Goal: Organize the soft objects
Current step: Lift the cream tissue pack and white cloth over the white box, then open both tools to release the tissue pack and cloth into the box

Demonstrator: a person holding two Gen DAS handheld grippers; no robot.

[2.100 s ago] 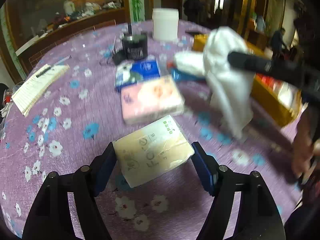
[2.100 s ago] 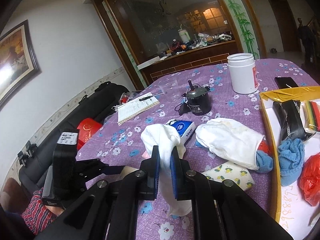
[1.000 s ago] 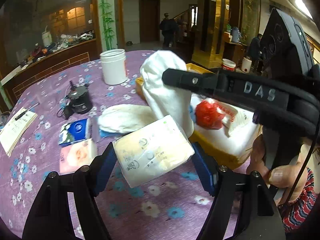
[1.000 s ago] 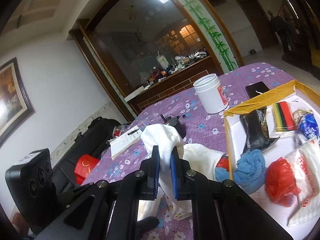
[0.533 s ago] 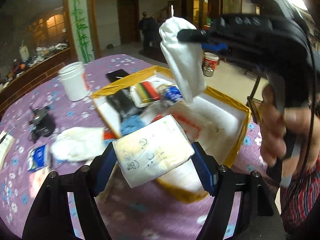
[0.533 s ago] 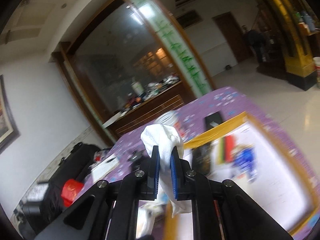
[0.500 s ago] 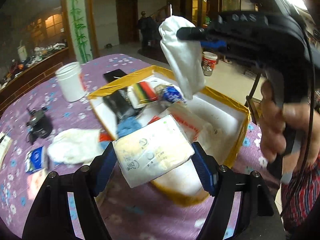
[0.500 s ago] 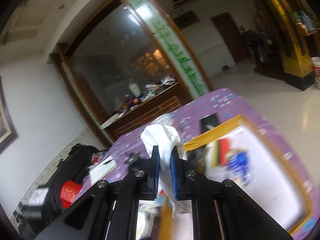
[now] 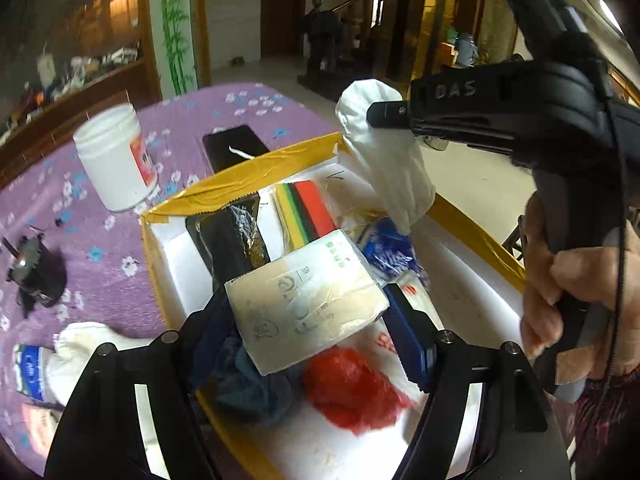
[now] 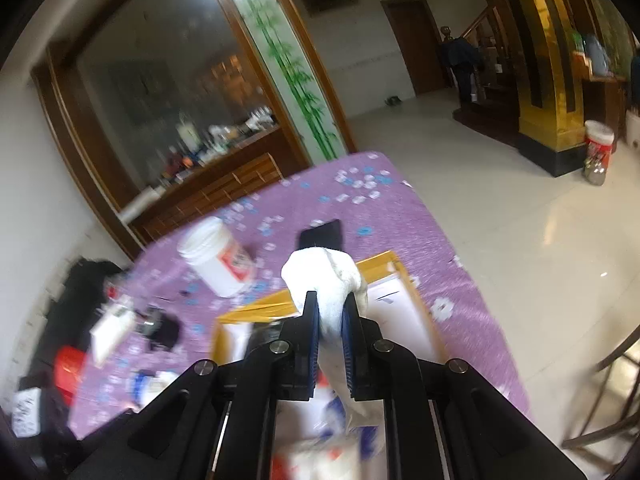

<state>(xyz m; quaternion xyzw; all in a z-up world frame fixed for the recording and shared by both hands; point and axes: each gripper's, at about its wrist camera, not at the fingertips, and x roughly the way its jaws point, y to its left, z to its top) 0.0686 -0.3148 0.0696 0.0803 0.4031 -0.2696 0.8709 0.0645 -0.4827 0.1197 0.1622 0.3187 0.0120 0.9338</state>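
Both grippers hang over the yellow-rimmed box (image 9: 256,172) that sits on the purple flowered tablecloth (image 9: 188,128). The left gripper (image 9: 308,312) has its blue pads clamped on either side of a cream tissue pack (image 9: 304,300), which is held clear above the box's contents. The right gripper (image 10: 331,338) is pinched tight on a white sock (image 10: 324,276); the toe bunches up above the fingers and the rest droops below them, over the far part of the box. From the left wrist view the same sock (image 9: 384,160) dangles from the black gripper body, gripped by the person's right hand (image 9: 568,292).

Inside the box lie a black packet (image 9: 232,236), a pack of striped yellow, green, black and red cloths (image 9: 308,208), a blue-and-white wrapper (image 9: 388,240), a red plastic bag (image 9: 352,392) and a blue towel (image 9: 256,396).

Out on the tablecloth stand a white jar (image 9: 116,160) and a black phone (image 9: 234,148). Another white sock (image 9: 80,348) lies just beside the box's near left wall, with a blue tissue pack (image 9: 28,368) next to it.
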